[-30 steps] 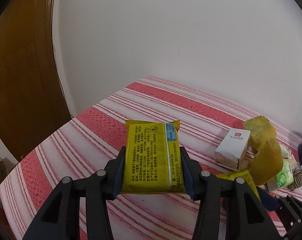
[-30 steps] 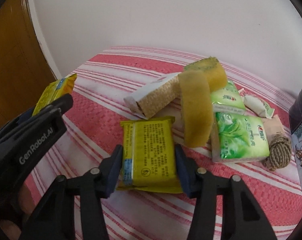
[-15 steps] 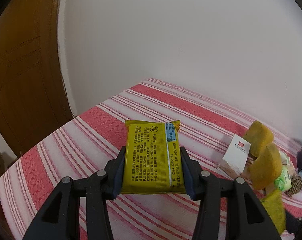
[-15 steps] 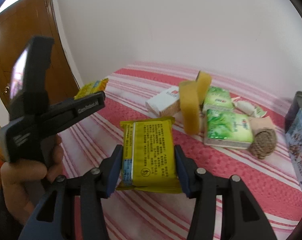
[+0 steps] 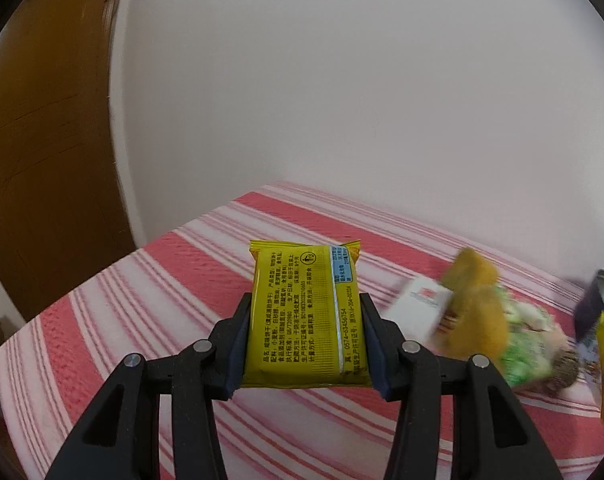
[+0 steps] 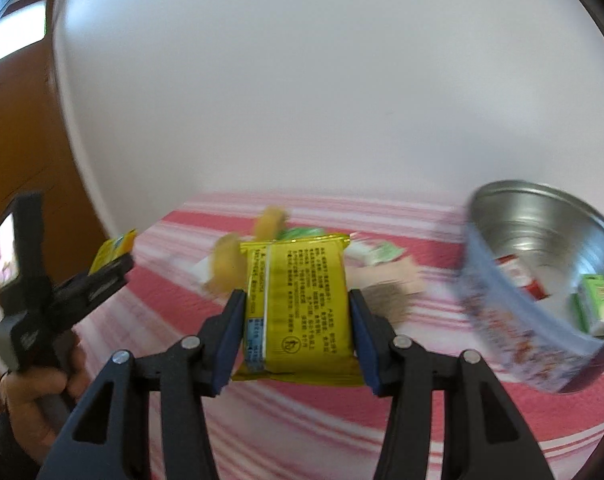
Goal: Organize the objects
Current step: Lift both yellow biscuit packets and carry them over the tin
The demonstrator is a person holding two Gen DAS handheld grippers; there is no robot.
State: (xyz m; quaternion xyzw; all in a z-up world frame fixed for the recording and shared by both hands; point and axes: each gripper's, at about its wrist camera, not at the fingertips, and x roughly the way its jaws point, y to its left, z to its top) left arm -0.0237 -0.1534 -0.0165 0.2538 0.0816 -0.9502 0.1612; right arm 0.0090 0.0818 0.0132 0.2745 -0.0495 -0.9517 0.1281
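Left wrist view: brown wooden door (image 5: 42, 140) at far left, white wall behind. The red-and-white striped cloth-covered worktop (image 5: 174, 280) fills the lower frame. The left claw (image 5: 304, 320) clamps a yellow foil snack packet printed with black text (image 5: 302, 312) by its long edges – both dark pads press flat against it, and the packet is held clear above the cloth.

To the right of it, blurred: a small white carton with a red mark (image 5: 420, 306), yellow sponge pieces (image 5: 476, 300) just beside it, green-printed packs (image 5: 526, 352) and a brown rope knot (image 5: 564, 372) close together. At the far right edge, part of a blue printed tin (image 5: 586, 320).

Right wrist view: at left a hand (image 6: 34, 392) grips the handle of the other claw, whose yellow packet tip shows beyond it. Centre: the right claw (image 6: 298, 328) clamps a second yellow foil snack packet (image 6: 298, 312) between its blue pads – also held above the cloth. The blurred pile lies behind it.

At right stands the round blue printed tin with a bare metal interior, tilted in view. Inside it lie a red-and-white small pack (image 6: 518, 276) and a green-and-white small pack (image 6: 598, 304).
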